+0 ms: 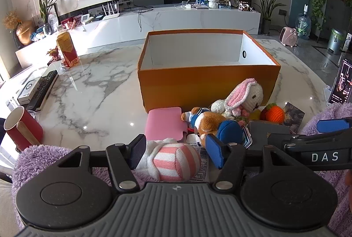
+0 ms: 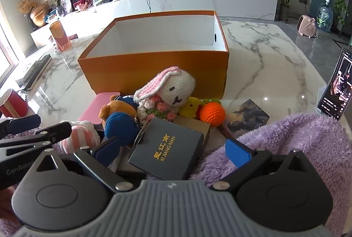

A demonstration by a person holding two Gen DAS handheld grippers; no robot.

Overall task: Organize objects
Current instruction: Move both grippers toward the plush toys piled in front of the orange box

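I see the marble worktop (image 1: 92,83) filling most of both views, a TV wall and white console behind it. On it stands the orange box (image 1: 204,83), open and white inside; its floor is partly hidden by the near wall. The toys lie heaped just before it: a crochet rabbit (image 2: 176,92) leaning on the box, a brown plush dog (image 1: 209,120), a crochet orange (image 2: 213,115), a pink case (image 1: 165,124) half covered. A yellow toy (image 2: 190,108) is mostly hidden, so I cannot name it. A purple fleece (image 2: 297,138) crowds the near edge. Both tools tilt downward. My left gripper (image 1: 176,153) has its jaws either side of a pink-striped plush ball (image 1: 176,162); whether they press it I cannot tell. My right gripper (image 2: 173,153) stands spread wide around a dark lettered box (image 2: 167,149), not gripping.
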